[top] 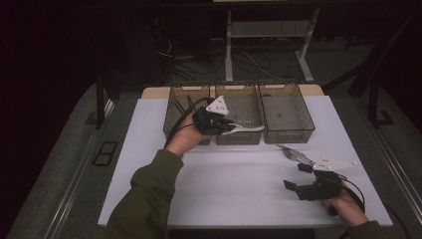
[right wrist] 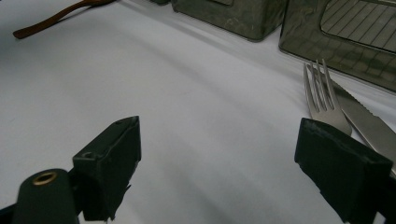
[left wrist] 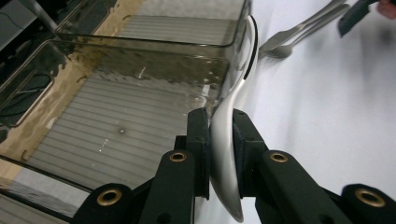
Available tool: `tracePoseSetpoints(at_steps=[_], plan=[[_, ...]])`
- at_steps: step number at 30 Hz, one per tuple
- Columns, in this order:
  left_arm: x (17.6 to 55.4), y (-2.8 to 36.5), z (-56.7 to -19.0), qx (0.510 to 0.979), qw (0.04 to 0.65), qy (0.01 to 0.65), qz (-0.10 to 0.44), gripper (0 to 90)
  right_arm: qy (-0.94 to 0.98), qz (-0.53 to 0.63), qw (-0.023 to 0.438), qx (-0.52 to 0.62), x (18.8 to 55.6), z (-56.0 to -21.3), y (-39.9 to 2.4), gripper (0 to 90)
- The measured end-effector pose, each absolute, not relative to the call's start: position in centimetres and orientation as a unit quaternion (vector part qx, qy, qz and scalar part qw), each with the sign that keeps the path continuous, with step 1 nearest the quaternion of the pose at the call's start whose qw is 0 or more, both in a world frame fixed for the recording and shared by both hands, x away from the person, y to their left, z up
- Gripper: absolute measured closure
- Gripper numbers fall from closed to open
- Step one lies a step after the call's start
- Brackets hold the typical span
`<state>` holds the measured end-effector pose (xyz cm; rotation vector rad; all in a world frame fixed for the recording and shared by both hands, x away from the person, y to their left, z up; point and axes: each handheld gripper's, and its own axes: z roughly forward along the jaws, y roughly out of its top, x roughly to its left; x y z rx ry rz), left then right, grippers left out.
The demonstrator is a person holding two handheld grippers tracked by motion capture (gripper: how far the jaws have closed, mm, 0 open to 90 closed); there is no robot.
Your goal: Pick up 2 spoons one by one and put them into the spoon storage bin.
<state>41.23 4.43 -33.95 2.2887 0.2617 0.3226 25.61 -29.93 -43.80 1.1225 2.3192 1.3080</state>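
Clamping a silver spoon [left wrist: 227, 140] edge-on, the left gripper [top: 219, 124] holds it at the middle bin's [top: 239, 135] front wall; I would level it before releasing inside. Jaws wide apart, the right gripper [right wrist: 219, 172] rests near a fork [right wrist: 322, 93] and knife [right wrist: 369, 123]. Both ribbed clear bins look empty.

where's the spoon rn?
In the left gripper, clamped between its fingers. In the high view the spoon hangs at the front wall of the middle bin, well left of the fork on the table.
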Motion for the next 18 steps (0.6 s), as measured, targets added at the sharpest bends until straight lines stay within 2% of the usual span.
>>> tracePoseSetpoints(at_steps=[11, 18], plan=[[44.3, 4.1, -35.6, 0.908, 0.377, 0.137, 0.118, 78.6, 0.795, 0.45, 0.127, 0.387, 25.6, -43.8, -30.1, 14.0], [45.1, 3.4, -36.4, 0.922, 0.343, 0.139, 0.114, 78.5, 0.795, 0.449, 0.127, 0.388, 25.6, -43.8, -30.1, 14.0]])
